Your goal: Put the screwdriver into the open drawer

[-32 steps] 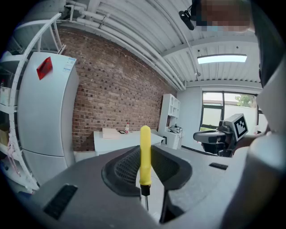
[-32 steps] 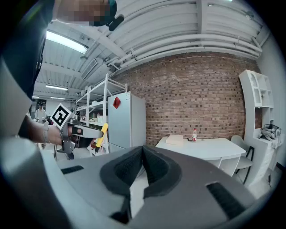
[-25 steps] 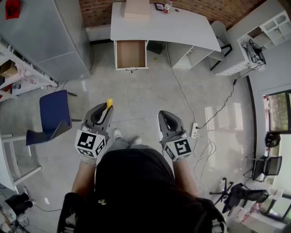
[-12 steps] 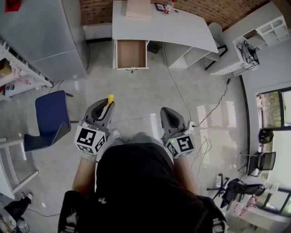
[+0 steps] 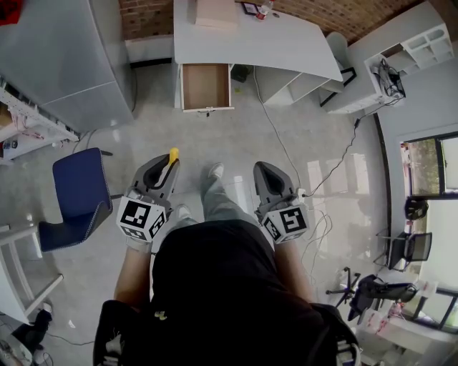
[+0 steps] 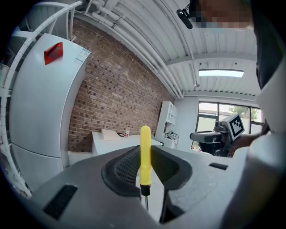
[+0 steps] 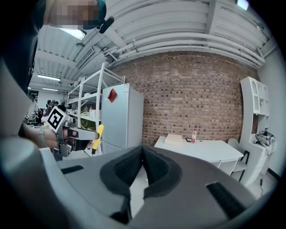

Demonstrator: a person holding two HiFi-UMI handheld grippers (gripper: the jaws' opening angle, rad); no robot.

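Observation:
My left gripper [image 5: 170, 161] is shut on the yellow-handled screwdriver [image 5: 172, 154]. In the left gripper view the screwdriver [image 6: 145, 152] stands upright between the pads, its dark shaft pointing down. My right gripper [image 5: 262, 169] is level with it on the right; its pads [image 7: 134, 163] meet at the tips with nothing between them. The open drawer [image 5: 206, 86], brown inside, sticks out from under the left end of the white desk [image 5: 286, 43], well ahead of both grippers across the floor. From the right gripper view I also see the left gripper [image 7: 78, 133] and the screwdriver [image 7: 98, 134].
A blue chair [image 5: 82, 186] stands left of the left gripper. A grey fridge [image 5: 64, 57] and a shelf rack [image 5: 28, 121] fill the far left. A power strip [image 5: 304, 196] and cables lie on the floor to the right. A box [image 5: 215, 11] and a bottle [image 5: 265, 8] sit on the desk.
The person has stepped forward: one foot now shows on the floor between the grippers. Both grippers have moved ahead toward the desk. The left one still holds the screwdriver.

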